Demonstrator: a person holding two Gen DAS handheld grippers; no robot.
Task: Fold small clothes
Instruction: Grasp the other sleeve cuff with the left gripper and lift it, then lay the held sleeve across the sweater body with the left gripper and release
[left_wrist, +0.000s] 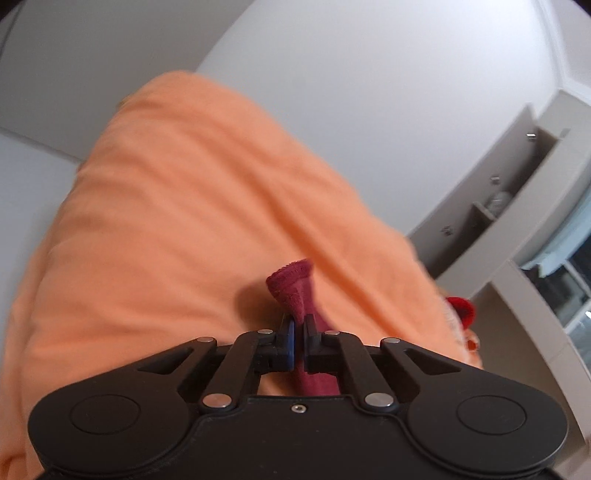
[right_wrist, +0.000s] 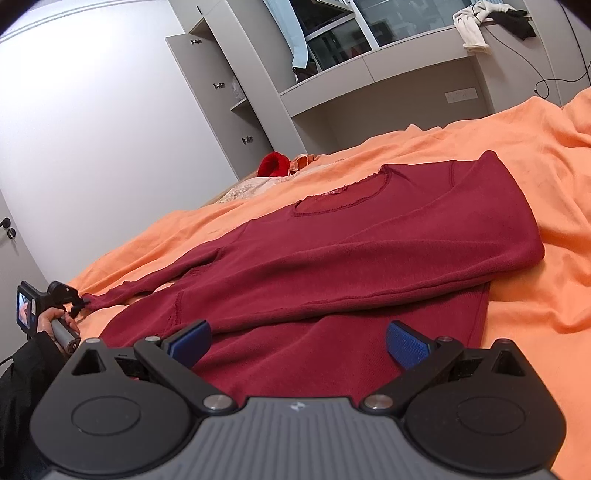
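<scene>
A dark red long-sleeved top (right_wrist: 332, 251) lies flat on the orange bedspread (right_wrist: 535, 155), neckline toward the far side. One sleeve is folded across the body. The other sleeve stretches out to the left. My left gripper (left_wrist: 298, 332) is shut on that sleeve's cuff (left_wrist: 293, 284), which sticks up between the pads. The left gripper also shows in the right wrist view (right_wrist: 79, 301), far left, holding the sleeve end. My right gripper (right_wrist: 298, 339) is open just above the top's lower hem, with nothing between its blue pads (right_wrist: 406, 343).
A small bright red item (right_wrist: 273, 164) and pale cloth lie at the bed's far edge. Grey cupboards (right_wrist: 218, 85) and a ledge with clothes (right_wrist: 480, 22) stand behind the bed. A white wall and door are on the left.
</scene>
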